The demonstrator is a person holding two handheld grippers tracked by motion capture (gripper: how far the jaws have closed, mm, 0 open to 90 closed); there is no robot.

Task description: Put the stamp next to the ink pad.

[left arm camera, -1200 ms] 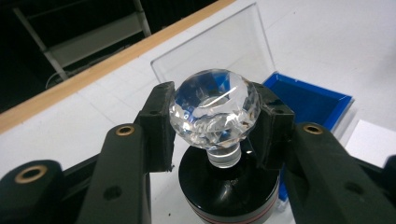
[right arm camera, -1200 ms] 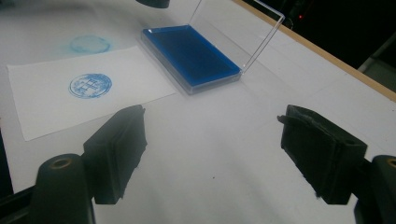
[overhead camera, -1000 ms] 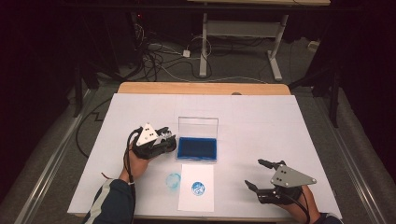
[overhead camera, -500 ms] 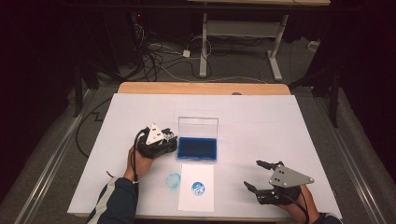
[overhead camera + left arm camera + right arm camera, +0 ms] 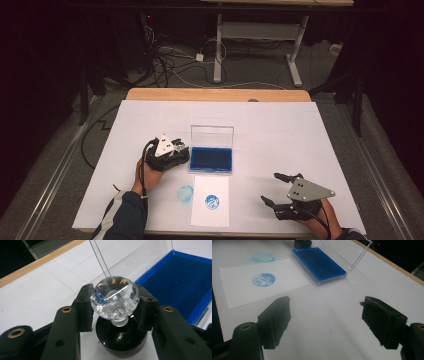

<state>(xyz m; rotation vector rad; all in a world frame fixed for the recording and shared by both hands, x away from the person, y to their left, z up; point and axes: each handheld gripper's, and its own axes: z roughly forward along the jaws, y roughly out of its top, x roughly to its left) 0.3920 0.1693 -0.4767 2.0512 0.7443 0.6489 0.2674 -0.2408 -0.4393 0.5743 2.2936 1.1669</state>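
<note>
My left gripper [image 5: 172, 150] [image 5: 113, 306] is shut on the clear faceted knob of a stamp [image 5: 114, 300]. The stamp's black base [image 5: 121, 338] is down at the white table cover, just left of the blue ink pad [image 5: 212, 159] [image 5: 180, 287]. I cannot tell whether the base touches the cover. The pad's clear lid [image 5: 212, 135] stands open at its far side. In front of the pad lies a white paper [image 5: 211, 215] [image 5: 237, 290] bearing a round blue print [image 5: 213, 201] [image 5: 263, 279]. My right gripper [image 5: 270, 188] [image 5: 324, 320] is open and holds nothing, near the table's front right.
A faint blue ring [image 5: 185, 192] [image 5: 263, 257] marks the table cover left of the paper. The white cover [image 5: 280, 130] spans the table, with a wooden edge [image 5: 215, 94] at the back. Cables and desk legs lie on the floor beyond.
My left gripper has shifted slightly right with the stamp, closer to the ink pad. The right gripper has barely moved.
</note>
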